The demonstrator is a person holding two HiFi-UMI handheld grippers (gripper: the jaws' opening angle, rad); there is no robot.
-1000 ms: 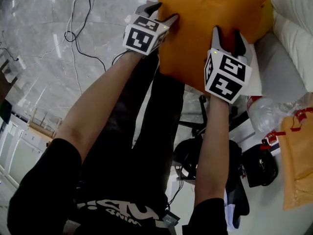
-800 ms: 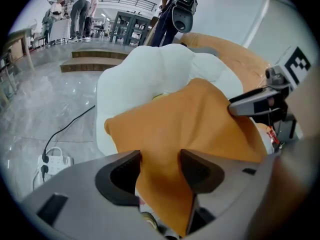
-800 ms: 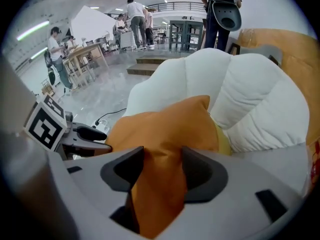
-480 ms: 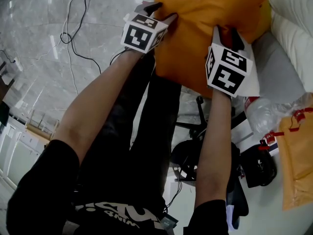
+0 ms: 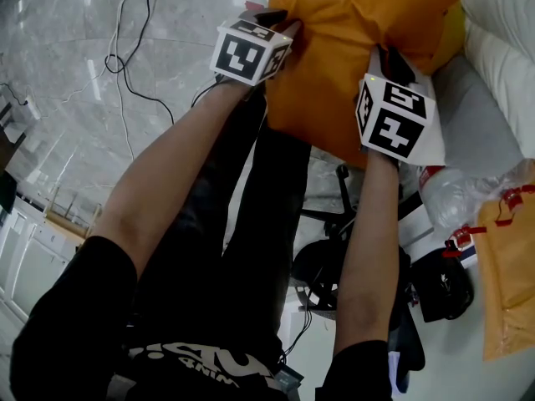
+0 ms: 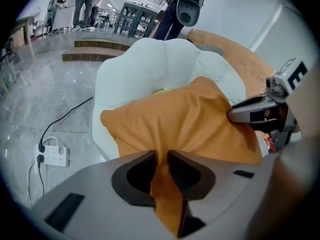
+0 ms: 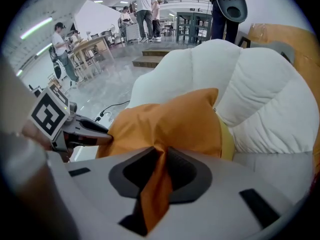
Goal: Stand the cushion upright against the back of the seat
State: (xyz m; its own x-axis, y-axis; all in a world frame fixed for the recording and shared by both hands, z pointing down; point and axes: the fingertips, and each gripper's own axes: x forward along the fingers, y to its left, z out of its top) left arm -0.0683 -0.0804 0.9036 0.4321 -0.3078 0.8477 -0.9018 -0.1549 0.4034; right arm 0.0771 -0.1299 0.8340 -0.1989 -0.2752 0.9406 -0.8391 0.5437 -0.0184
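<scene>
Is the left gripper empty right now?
No, the left gripper has just closed its jaws on a fold of the orange cushion, pinched between them.

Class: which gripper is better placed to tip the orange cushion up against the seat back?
Probably left. Both have just closed on the cushion; the left gripper holds the edge farther from the seat back, so lifting it tips the cushion up while the right gripper pivots.

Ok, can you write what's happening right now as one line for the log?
step: gripping cushion | left gripper: jaws just closed on cushion edge | right gripper: jaws just closed on cushion edge | cushion: on white seat
</scene>
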